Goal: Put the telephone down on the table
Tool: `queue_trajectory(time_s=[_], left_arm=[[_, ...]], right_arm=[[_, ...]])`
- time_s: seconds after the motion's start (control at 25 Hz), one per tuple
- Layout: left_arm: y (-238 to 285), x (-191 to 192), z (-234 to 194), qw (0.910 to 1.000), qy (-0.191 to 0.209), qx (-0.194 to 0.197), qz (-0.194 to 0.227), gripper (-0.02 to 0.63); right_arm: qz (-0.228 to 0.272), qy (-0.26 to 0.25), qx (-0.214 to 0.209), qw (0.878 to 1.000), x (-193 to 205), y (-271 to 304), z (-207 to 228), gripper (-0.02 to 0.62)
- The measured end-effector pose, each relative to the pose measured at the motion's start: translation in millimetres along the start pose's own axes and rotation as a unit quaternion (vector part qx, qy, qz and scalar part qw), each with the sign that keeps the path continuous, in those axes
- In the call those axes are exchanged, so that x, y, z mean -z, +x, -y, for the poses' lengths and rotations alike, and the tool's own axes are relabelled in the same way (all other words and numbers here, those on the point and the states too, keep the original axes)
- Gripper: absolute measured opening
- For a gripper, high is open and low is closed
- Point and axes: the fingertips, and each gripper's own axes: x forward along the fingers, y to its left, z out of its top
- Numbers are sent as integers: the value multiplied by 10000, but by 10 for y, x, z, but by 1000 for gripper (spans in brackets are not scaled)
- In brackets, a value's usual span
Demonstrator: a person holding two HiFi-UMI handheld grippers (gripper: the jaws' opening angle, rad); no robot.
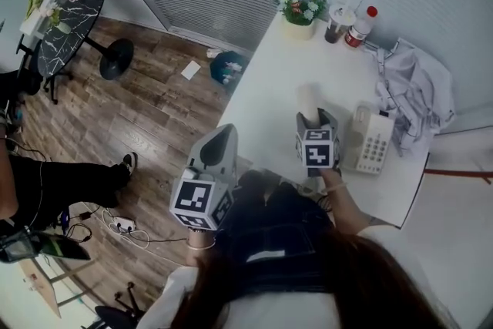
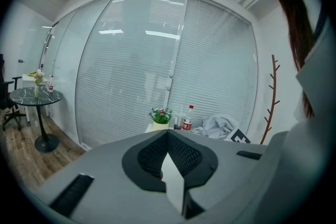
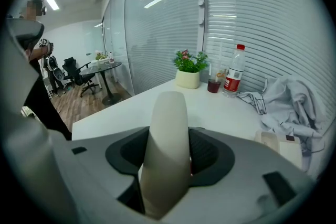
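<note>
My right tongs point(image 1: 314, 123) are clenched on the telephone's cream handset point(image 3: 167, 128). The pads press its sides and it fills the gap between the jaws. My left tongs point(image 1: 222, 141) are closed tip to tip with nothing in them. They hang off the table's left edge, over the wooden floor, so they are the farther pair and have no part in this.

The handset's long axis runs along the line of my right tongs. It sticks out past the tips, sloping downward and pointing toward the far edge of the table point(image 1: 269, 81), where the potted plant point(image 1: 300, 11) and the bottle point(image 1: 360, 25) stand. Its free end is over bare white tabletop, in from the near edge. I cannot tell whether it is touching the surface yet.

The telephone base point(image 1: 371, 141) sits just to the right of my right tongs, near the table's near right corner. Its keypad faces up and its length runs from the near edge toward the far edge. A crumpled grey garment point(image 1: 416, 88) lies just beyond it along the right edge.

I judge the open patch straight ahead of the handset, left of the base, to be the place to lay it. To do that I would lower it until its length lies flat, and only then let go.
</note>
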Motion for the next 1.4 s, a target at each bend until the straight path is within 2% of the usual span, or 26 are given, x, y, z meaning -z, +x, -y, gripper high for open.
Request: queue_trajectory(time_s=[0.32,0.76,1.4], left_arm=[[-64,34,-75,9997,-77,-244,-9,12],[-164,72,-149,9991,41,-411,-47,12],[-284,110,-285,9975,-120,-700,-69,12]], right_arm=[[-44,-138,-230,9996,-5,109,-141,221],[-72,-355,-490,9981,9,224,-395,221],[-165,-533,-790,9953,43,393,-626,221]])
